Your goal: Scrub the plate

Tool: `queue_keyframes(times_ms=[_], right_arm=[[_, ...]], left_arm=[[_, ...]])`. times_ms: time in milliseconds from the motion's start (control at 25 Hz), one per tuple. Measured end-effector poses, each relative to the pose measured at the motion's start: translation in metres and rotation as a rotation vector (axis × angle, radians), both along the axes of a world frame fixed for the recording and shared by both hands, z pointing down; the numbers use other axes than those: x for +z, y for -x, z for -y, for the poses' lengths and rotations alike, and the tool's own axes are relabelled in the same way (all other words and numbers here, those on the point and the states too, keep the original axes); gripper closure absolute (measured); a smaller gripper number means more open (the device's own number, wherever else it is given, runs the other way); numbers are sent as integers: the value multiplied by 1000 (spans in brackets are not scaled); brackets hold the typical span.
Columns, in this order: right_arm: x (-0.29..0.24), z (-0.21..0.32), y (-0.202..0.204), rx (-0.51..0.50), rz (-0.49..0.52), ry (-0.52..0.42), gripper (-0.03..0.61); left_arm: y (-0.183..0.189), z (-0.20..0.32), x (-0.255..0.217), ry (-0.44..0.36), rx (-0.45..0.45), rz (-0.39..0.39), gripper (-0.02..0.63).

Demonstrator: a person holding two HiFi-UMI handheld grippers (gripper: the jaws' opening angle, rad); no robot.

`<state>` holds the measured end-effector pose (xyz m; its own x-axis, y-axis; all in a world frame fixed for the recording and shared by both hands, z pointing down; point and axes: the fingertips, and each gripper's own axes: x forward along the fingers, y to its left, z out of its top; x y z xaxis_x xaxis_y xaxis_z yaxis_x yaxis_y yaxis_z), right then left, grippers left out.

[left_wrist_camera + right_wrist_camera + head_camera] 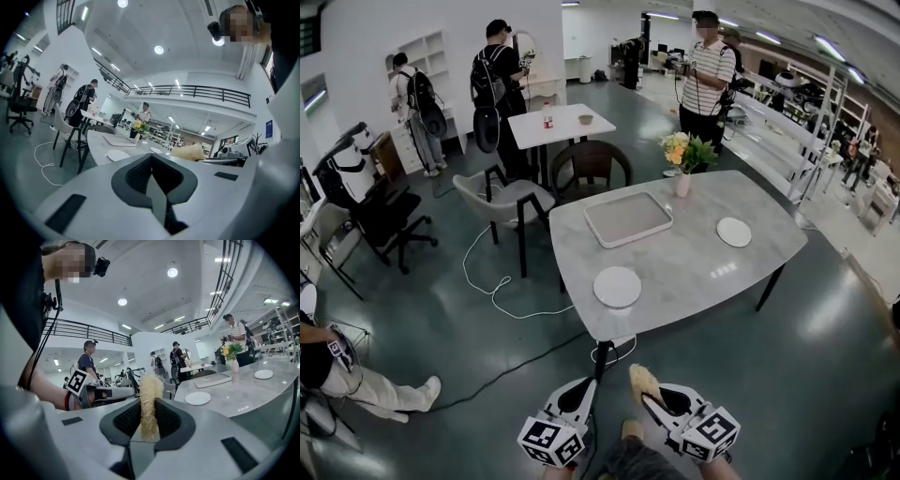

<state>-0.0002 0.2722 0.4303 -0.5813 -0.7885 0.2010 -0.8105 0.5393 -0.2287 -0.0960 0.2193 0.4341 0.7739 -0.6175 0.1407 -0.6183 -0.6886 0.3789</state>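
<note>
- Yellowish, stringy scrubber (149, 394) is pinched upright between the jaws of the right gripper (149, 405). The jaws are clamped onto its lower part and the top pokes out past the tips.
- Left gripper (151, 161) has its jaws pressed together with nothing between them.
- In the head view both grippers sit low at the bottom edge, side by side and well short of the table (694, 272). The left gripper (584, 386) is on the left. The right gripper (651, 397) is on the right, with the scrubber (643, 380) sticking out of it.
- The table top looks like pale marble, on dark legs.
- Two round white plates lie flat on it. The near plate (617, 286) is by the table edge closest to the grippers, and the far plate (734, 232) is further back on the right.
- Neither gripper is touching a plate, and both plates look bare from here.
- A pale rectangular tray (628, 218) lies behind the near plate, apart from it.
- A white vase (682, 184) with yellow flowers stands upright near the far edge, just beside the tray's right corner.
- A grey chair (502, 197) and a brown chair (591, 161) stand past the table's far left side.
- A white cable (487, 272) loops over the dark floor near the grey chair.
- A person in a striped shirt (705, 80) stands behind the vase, further back in the room.
</note>
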Motion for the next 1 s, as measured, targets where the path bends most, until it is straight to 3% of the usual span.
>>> queue_keyframes(times_ms=[600,1000], right_arm=[[8,92,-37,-94,-13,8,497],[25,125,-70,-99,-8,31,497]], left_arm=[[-43,85,10,20,-59,10,601],[-73,118,23,32,-65,16,601]])
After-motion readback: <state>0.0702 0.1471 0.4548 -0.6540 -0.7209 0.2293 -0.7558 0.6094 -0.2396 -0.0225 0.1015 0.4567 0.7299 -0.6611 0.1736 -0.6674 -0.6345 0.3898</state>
